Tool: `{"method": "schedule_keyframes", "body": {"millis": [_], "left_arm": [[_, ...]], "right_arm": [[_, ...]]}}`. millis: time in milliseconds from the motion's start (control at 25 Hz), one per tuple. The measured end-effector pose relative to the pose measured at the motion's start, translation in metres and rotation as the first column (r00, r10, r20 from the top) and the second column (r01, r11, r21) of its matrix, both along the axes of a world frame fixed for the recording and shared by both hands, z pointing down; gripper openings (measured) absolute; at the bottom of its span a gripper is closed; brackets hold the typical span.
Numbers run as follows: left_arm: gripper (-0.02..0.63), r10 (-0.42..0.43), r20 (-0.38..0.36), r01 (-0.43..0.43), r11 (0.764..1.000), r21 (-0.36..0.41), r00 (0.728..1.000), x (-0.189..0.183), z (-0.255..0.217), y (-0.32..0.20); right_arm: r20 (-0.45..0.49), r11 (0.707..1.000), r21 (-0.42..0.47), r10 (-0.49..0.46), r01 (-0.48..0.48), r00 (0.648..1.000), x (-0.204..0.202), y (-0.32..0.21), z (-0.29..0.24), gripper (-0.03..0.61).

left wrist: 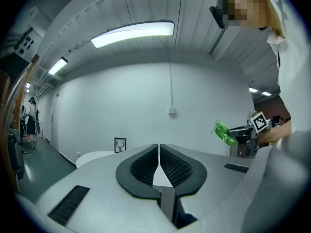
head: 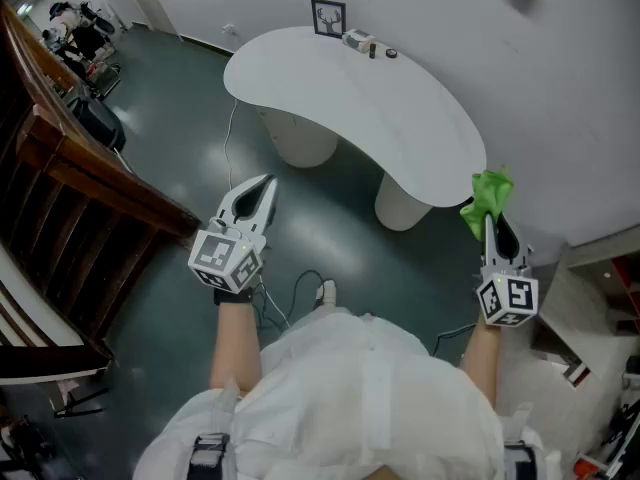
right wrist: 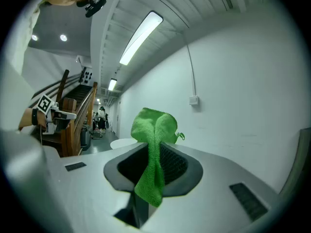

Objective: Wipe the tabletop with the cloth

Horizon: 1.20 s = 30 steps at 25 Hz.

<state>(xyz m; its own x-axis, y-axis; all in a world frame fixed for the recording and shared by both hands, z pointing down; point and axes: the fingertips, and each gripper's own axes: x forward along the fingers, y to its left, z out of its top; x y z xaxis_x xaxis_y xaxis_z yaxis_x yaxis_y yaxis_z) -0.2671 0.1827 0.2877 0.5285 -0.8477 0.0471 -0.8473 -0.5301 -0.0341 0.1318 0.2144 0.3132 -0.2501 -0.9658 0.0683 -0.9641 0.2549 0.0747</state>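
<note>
Green microfibre cloth [head: 488, 196] is pinched upright in the closed jaws of the right gripper [head: 495, 230]. Its long axis points to 12 o'clock, just beside the 4 o'clock end of the white kidney-shaped table [head: 350, 98]. The left gripper [head: 265, 186], jaws together and empty, points to 1 o'clock.

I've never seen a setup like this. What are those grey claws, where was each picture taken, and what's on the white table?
A person holds a two-jaw gripper in each hand. The head view looks down from a camera on their head; the other two cameras ride on the grippers. The left gripper is shut, empty. The right gripper pinches a green cloth. The white curved table carries a framed picture and some small items at its far edge.
</note>
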Motion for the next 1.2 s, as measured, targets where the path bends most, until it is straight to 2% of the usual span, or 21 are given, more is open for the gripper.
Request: {"method": "schedule_keyframes", "body": {"millis": [240,760,1000,1200], "left_arm": [[0.019,0.02,0.015,-0.02,1.0,-0.001,1.0,0.022,-0.001,0.017],[0.019,0.023,0.016,-0.023,1.0,-0.019,1.0,0.052,0.008,0.022],[0.019,0.053,0.007,-0.053,0.998,-0.029,0.999,0.071,0.019,-0.009],[0.02,0.095,-0.008,-0.095,0.995,-0.021,0.995,0.088,0.029,-0.063]], "right_arm": [[0.008,1.0,-0.005,0.003,-0.003,1.0,0.019,0.016,0.004,0.069],[0.045,0.999,-0.013,-0.048,0.048,0.998,0.032,0.013,0.011,0.069],[0.064,0.996,-0.029,-0.081,0.083,0.995,0.035,-0.015,0.017,0.069],[0.044,0.989,-0.045,-0.136,0.138,0.99,0.019,-0.068,0.027,0.069]]}}
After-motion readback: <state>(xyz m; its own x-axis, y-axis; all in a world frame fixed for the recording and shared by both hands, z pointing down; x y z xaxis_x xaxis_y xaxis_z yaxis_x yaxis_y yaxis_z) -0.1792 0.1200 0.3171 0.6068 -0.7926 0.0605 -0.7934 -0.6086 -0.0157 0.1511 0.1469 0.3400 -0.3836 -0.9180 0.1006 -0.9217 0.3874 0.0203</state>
